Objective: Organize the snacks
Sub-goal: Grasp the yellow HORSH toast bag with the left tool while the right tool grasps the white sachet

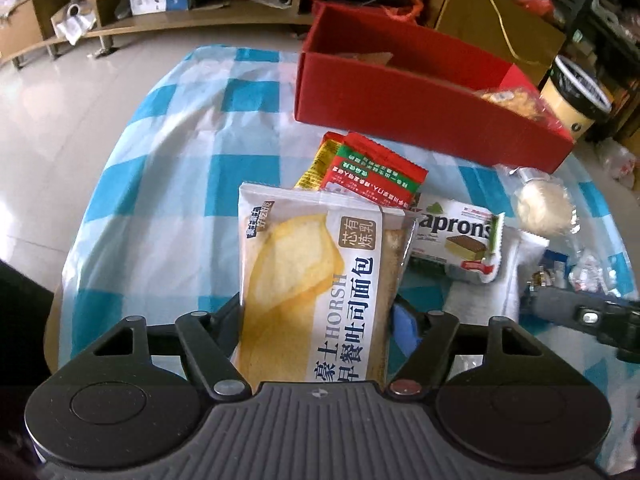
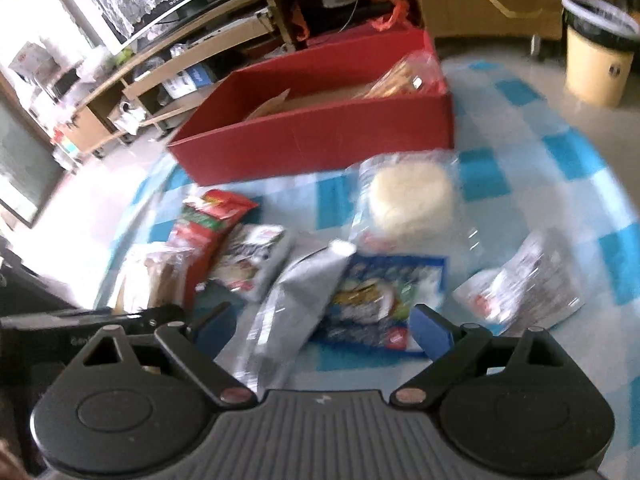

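My left gripper (image 1: 318, 316) is shut on a white and yellow toast bread packet (image 1: 312, 272), whose lower half sits between the two pads. Behind it lie red and green sachets (image 1: 376, 172) and a wafer pack (image 1: 456, 236). The red box (image 1: 400, 108) stands at the back of the table with a biscuit bag in its right end. My right gripper (image 2: 324, 330) is open above a silver packet (image 2: 296, 300) and a blue snack packet (image 2: 384, 300), touching neither. A round cake in a clear bag (image 2: 412, 196) lies in front of the red box (image 2: 320, 136).
The table wears a blue and white checked cloth (image 1: 168, 184). A clear-wrapped packet (image 2: 524, 288) lies at the right. A yellow bin (image 2: 596, 64) stands on the floor beyond the table. Low wooden shelves (image 1: 120, 8) run along the back wall.
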`<action>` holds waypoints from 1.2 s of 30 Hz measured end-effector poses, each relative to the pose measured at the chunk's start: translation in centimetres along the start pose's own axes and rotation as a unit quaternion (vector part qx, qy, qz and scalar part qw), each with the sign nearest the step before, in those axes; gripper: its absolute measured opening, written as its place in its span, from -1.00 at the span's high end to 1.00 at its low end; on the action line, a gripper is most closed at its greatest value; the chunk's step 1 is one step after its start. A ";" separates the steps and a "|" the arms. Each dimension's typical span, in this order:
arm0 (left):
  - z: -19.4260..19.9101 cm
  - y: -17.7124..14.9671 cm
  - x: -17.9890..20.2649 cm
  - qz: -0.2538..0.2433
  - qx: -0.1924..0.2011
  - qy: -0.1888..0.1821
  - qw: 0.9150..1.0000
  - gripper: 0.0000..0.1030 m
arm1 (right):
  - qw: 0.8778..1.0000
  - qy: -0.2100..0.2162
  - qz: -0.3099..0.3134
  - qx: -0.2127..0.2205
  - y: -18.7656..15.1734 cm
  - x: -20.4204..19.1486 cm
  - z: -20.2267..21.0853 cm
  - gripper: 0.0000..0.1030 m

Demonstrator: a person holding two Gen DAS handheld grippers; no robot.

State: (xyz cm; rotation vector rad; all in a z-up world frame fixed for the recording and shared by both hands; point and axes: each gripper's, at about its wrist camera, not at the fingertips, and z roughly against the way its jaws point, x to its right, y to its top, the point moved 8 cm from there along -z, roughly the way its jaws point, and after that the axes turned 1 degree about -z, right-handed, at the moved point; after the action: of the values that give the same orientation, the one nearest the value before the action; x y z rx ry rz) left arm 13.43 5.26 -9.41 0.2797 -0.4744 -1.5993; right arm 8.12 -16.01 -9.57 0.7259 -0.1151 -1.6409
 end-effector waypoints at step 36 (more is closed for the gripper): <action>0.4 -5.5 0.0 -0.043 -0.026 0.026 0.998 -0.82 | 0.991 -0.088 0.102 0.000 -3.8 -0.6 0.4 -0.42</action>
State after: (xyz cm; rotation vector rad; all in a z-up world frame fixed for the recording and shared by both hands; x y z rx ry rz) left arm 8.38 5.47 -11.64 0.3052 -0.3838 -1.6815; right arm 4.63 -14.75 -10.76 0.5495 -0.3070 -1.5050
